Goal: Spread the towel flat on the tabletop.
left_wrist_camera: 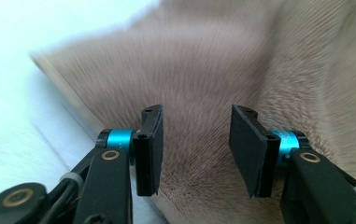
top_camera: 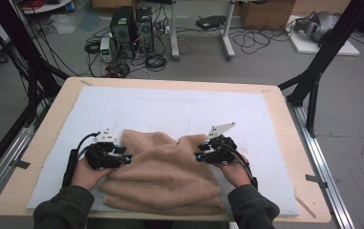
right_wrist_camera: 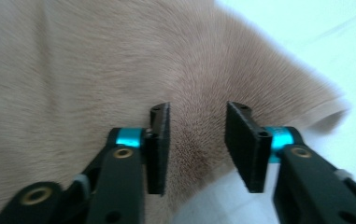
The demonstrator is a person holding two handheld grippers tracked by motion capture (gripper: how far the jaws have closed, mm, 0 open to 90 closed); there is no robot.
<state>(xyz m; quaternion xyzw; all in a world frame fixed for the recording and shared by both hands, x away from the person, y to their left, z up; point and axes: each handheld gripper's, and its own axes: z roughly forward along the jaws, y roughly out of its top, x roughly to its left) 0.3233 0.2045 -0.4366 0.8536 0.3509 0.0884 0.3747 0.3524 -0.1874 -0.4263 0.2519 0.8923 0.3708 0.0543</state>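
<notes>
No brand, label or writing can be read anywhere, neither on the tongs nor on the cloth. The thing being handled is a tan fleece blanket [top_camera: 163, 174], folded into several soft layers that stack toward the lower middle of the high view, with two corners poking up toward the centre of the frame. Its nap is short, dense and brushed, a warm beige all over, and a flat hemmed edge shows along its border in both gripper views. It lies on a pale white foam-like sheet [top_camera: 170, 107] that covers most of the light wooden worktop [top_camera: 50, 124].

The left tongs [top_camera: 125, 157] sit at the blanket's left side, lower left of centre in the high view; in the left gripper view their two black padded jaws stand apart, with the fleece lying between and beyond them, nothing clamped. The right tongs [top_camera: 199, 156] sit at the blanket's right side, and in the right gripper view their jaws are likewise apart over the blanket's edge, near a rounded corner at the right of that frame. Each carries blue metal collars and brass-coloured pivots.

A person's hands in dark green sleeves [top_camera: 62, 210] enter from the bottom edge. Across the top of the high view, black computer towers [top_camera: 132, 31] and tangled cables rest on the grey floor
</notes>
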